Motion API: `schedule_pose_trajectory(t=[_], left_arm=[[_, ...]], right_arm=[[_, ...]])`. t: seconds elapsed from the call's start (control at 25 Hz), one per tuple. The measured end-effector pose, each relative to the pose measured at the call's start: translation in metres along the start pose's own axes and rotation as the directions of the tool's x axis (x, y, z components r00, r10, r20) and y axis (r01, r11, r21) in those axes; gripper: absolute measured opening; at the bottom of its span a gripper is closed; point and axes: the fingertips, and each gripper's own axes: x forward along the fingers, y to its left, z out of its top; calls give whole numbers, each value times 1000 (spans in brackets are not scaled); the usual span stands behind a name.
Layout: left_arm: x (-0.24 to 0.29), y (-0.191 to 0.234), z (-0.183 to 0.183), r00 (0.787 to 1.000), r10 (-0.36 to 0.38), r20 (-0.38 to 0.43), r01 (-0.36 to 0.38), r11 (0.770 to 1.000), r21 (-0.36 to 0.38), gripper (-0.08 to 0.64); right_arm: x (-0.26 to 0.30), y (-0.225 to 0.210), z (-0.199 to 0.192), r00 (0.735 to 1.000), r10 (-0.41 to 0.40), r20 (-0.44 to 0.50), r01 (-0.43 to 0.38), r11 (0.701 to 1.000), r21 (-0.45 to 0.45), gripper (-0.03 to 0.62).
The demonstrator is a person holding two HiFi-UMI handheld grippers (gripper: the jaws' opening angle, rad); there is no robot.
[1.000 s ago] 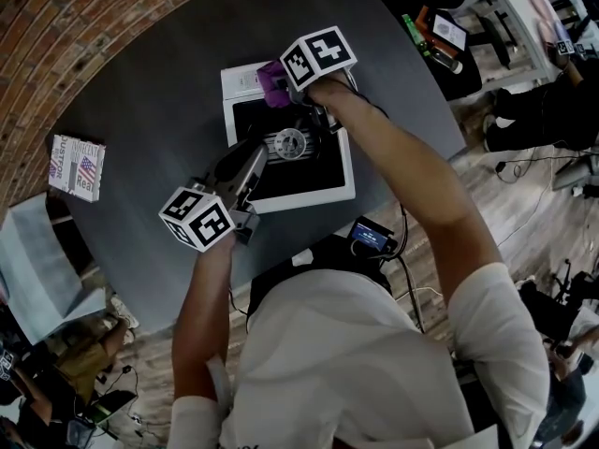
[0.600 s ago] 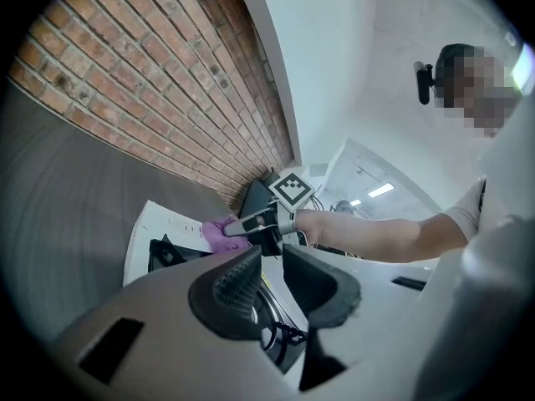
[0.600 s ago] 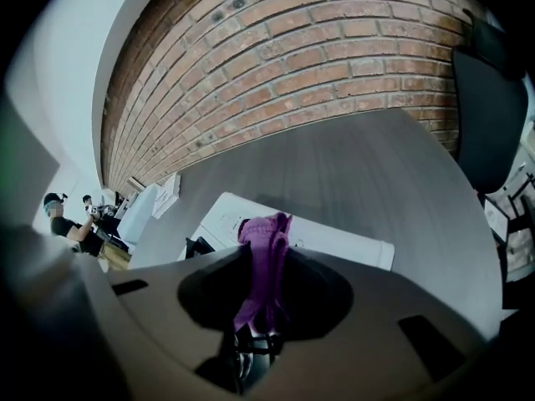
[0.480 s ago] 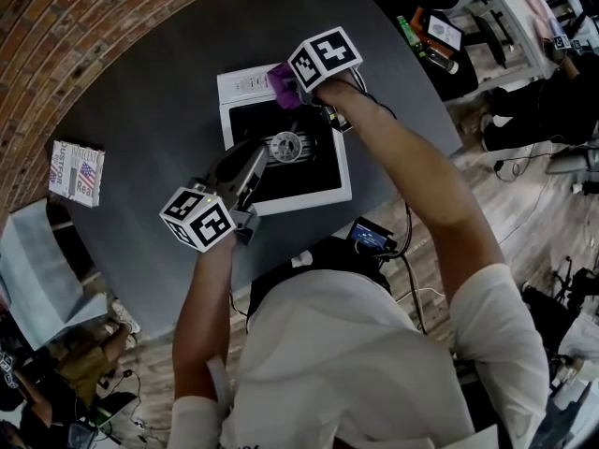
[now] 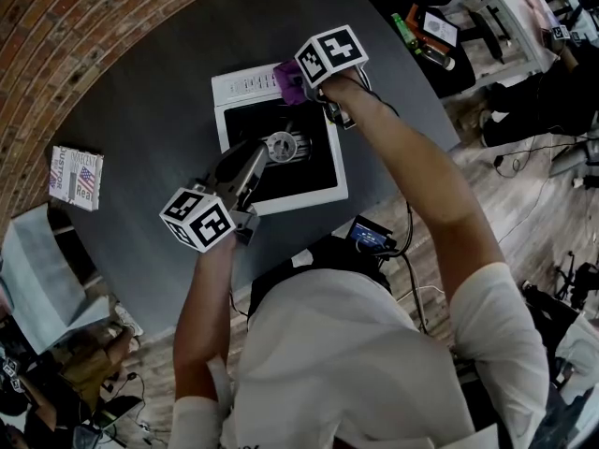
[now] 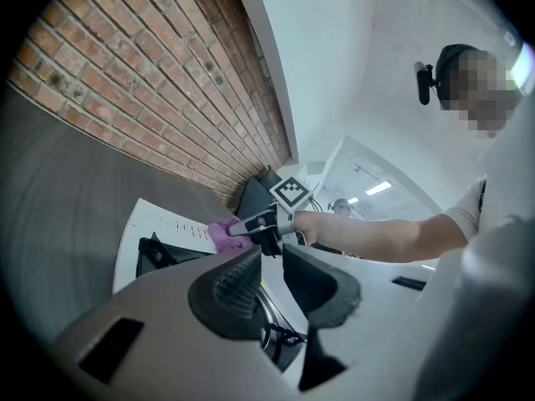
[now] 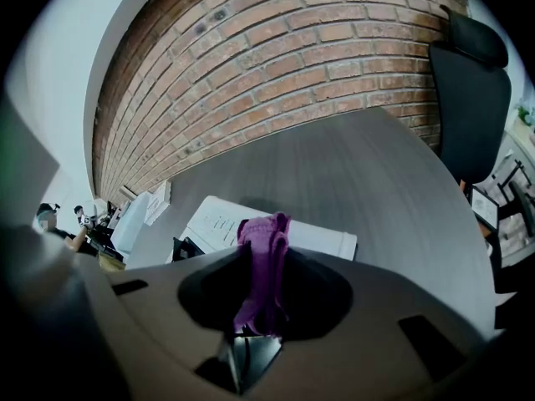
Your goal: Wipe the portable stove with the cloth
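- The right gripper is at the upper middle of the head view, with its jaws pinching the purple cloth. In the right gripper view a fold of the cloth stands up between the jaws.
- The cloth lies on the white back strip of the portable stove, at the stove's top edge in the frame.
- A second ago the cloth was nearer the middle of that strip. It has since slid right along it, and the right gripper's marker cube has moved the same way.
- The left gripper is at the frame's centre, over the stove's black top and just beside the round burner. It has barely moved over the three frames.
- In the left gripper view its jaws are spread by a narrow gap with nothing between them. Part of the burner shows below them.
- The stove sits in the middle of the grey desk. It now lies slightly further up and left in the frame than before.
- A small printed box lies at the desk's left edge, well apart from the stove.
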Motion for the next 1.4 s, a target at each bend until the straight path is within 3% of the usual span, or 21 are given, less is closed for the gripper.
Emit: schedule_pose_trajectory(t=[0.72,1.12,1.28,1.4], left_arm=[[18,-18,-11,998,-34,-50,34,999,18,86],[28,-30,-19,996,-49,-72,51,998,26,86],[33,-33,-21,996,-47,-77,49,998,27,86],[36,-36,-24,996,-44,-77,46,999,28,86]], right_arm=[[-38,-60,-2,975,-196,99,199,980,-12,100],[-66,-80,-13,961,-240,137,248,968,-46,100],[-71,-74,-15,959,-232,161,256,955,-149,100],[-71,-68,-19,951,-256,174,298,908,-294,100]])
